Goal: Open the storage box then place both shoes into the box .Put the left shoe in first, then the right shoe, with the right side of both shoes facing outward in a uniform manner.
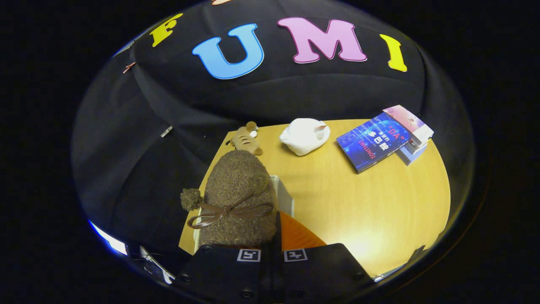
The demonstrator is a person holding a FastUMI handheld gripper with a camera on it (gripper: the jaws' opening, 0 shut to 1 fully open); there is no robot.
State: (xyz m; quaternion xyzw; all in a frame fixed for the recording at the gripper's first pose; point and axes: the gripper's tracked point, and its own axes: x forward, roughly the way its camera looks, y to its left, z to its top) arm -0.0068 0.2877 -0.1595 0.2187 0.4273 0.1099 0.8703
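Observation:
A brown fuzzy shoe [240,194] with a brown ribbon bow and a pompom hangs just ahead of my fingers, toe pointing away. My gripper [272,250] is shut on its near edge, with the two fingers almost touching. The shoe hangs over the white storage box [285,197]; one box wall shows at the shoe's right side and another strip at its near left. An orange panel [298,234] lies just right of the fingers, next to the box. The shoe hides the inside of the box. I cannot tell which shoe of the pair this is.
The wooden table [358,202] stretches to the right of the box. At its far edge lie a small tan plush toy [245,140], a white crumpled bag [304,136] and a blue book [374,145] leaning on a stack of books [415,137]. The box stands at the table's left edge.

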